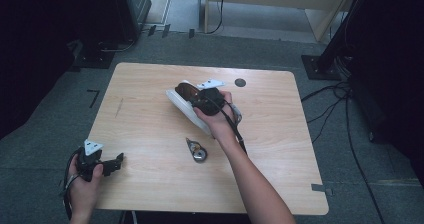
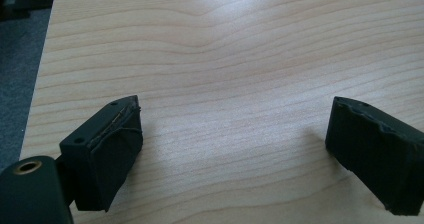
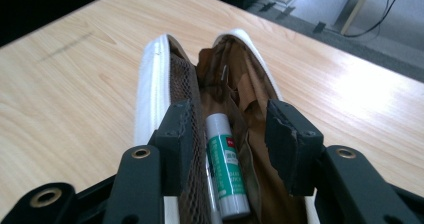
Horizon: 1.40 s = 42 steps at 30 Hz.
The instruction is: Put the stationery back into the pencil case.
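- A white pencil case lies open near the middle of a wooden table, its brown lining and mesh pocket exposed, with the right gripper poised over its mouth.
- A glue stick with a green label lies lengthwise inside the case, between the two black jaws; they stand partly apart and neither pad seems to press on it, so it looks released rather than held.
- Seen from the high view, the right hand reaches across the table to the case, while a small tape dispenser sits on the wood just short of it, closer to the person.
- The left gripper rests at the near left corner of the table, well apart from the case; its jaws stand wide with only bare wood between them.
- The step in hand appears to be leaving the glue stick in the case and backing out.
- To do this well, the right gripper should lift straight up along the line of the case, jaws kept apart, so the pads snag neither the mesh pocket nor the soft lining.
- A sideways pull could drag the case across the table or roll the stick out.
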Tool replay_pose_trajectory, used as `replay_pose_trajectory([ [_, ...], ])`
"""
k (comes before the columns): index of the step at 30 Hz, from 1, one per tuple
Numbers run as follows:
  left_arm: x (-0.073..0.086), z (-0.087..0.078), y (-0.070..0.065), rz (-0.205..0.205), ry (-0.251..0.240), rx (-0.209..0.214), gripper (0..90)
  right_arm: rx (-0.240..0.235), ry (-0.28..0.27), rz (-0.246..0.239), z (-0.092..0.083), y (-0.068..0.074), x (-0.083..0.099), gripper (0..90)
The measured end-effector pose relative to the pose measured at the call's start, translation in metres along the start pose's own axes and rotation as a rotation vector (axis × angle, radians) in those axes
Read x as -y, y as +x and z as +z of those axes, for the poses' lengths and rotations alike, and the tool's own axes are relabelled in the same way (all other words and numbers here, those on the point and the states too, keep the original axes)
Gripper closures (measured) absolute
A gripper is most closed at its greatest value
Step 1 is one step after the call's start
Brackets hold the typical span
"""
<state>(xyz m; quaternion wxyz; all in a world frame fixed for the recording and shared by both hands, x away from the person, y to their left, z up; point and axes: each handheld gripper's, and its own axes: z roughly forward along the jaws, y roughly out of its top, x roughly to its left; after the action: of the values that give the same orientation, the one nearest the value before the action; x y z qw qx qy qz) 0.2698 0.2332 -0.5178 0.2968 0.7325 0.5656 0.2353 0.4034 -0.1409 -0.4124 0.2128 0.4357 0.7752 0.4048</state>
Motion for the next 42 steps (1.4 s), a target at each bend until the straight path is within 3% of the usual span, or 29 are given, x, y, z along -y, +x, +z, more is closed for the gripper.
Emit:
replay_pose_trajectory([
  [6, 0.0, 0.0, 0.0, 0.002, 0.002, -0.001, 8.4, -0.004, -0.039, -0.011, -0.028, -0.002, 0.012, 50.5],
  [14, 0.0, 0.0, -0.001, -0.007, 0.0, -0.005, 8.3, 0.003, -0.075, -0.024, -0.059, -0.002, 0.043, 43.3],
  [24, -0.004, 0.004, -0.015, -0.048, -0.001, -0.046, 8.2, -0.053, -0.068, -0.011, -0.082, 0.005, 0.093, 36.0],
  [27, -0.006, 0.006, -0.021, -0.07, -0.002, -0.066, 8.2, -0.07, -0.056, -0.006, -0.083, 0.009, 0.109, 36.0],
  [33, -0.01, 0.007, -0.033, -0.06, 0.013, -0.031, 8.3, -0.112, -0.019, 0.013, -0.074, 0.019, 0.137, 35.7],
  [38, -0.018, 0.007, -0.055, -0.011, -0.017, 0.023, 8.4, -0.181, 0.034, 0.019, -0.061, 0.034, 0.148, 33.9],
  [42, -0.028, 0.012, -0.079, 0.041, -0.029, 0.074, 9.0, -0.171, 0.071, -0.003, -0.047, 0.044, 0.154, 32.6],
])
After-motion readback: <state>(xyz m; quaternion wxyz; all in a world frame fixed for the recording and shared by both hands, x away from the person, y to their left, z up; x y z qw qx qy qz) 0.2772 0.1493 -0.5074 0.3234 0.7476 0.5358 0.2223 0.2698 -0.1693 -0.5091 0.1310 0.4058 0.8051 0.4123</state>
